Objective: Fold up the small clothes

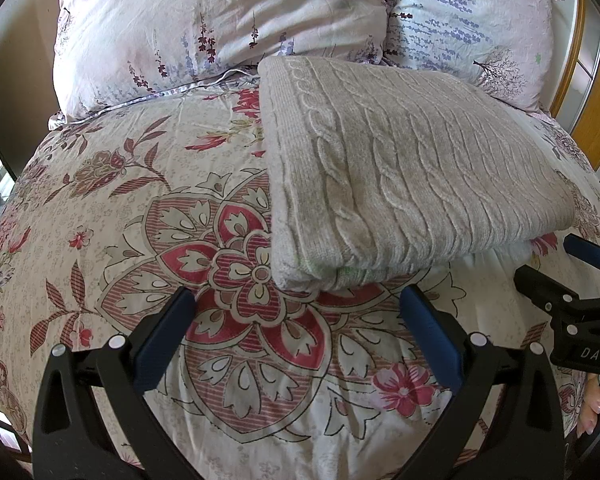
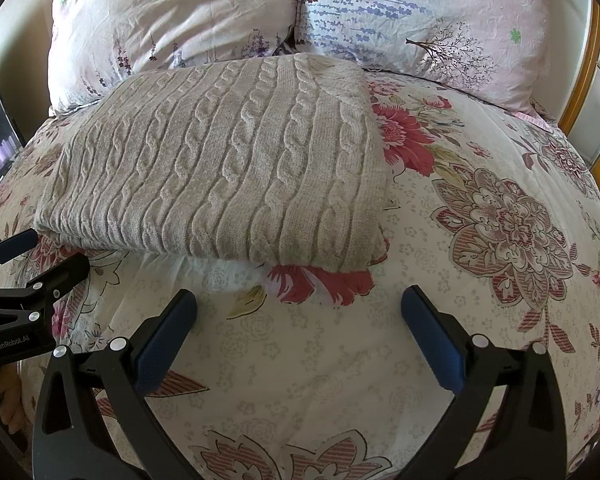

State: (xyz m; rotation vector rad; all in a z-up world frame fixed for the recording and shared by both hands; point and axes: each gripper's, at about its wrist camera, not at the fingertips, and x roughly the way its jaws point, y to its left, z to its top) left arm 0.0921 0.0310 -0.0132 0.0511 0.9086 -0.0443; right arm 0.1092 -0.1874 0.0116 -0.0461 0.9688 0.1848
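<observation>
Here a folded cable-knit sweater (image 1: 400, 168) lies flat on the floral bedspread (image 1: 140, 208), its far edge just short of two pillows (image 1: 204, 20) at the head of the bed. It is a neat, thick rectangle with the folded layers showing along the near edge.

The left gripper (image 1: 298, 300) hangs just above the bedspread, near the sweater's front left corner, its blue-padded fingers (image 1: 164, 340) spread wide with nothing between them. The corner sits just beyond the fingertips and does not touch them.

The right gripper (image 2: 299, 300) is likewise spread wide and empty, poised before the sweater's front right part, with bare bedspread between its pads (image 2: 434, 340) and the knit. In the right wrist view the left gripper shows at the left edge, close beside the sweater's near left corner; whether a fingertip grazes the knit there is hard to tell, since the lens bends that edge badly.

A hand (image 1: 592, 404) shows at the lower right of the left wrist view, by the right gripper's body. A wooden frame (image 2: 588, 80) runs along the right side.
</observation>
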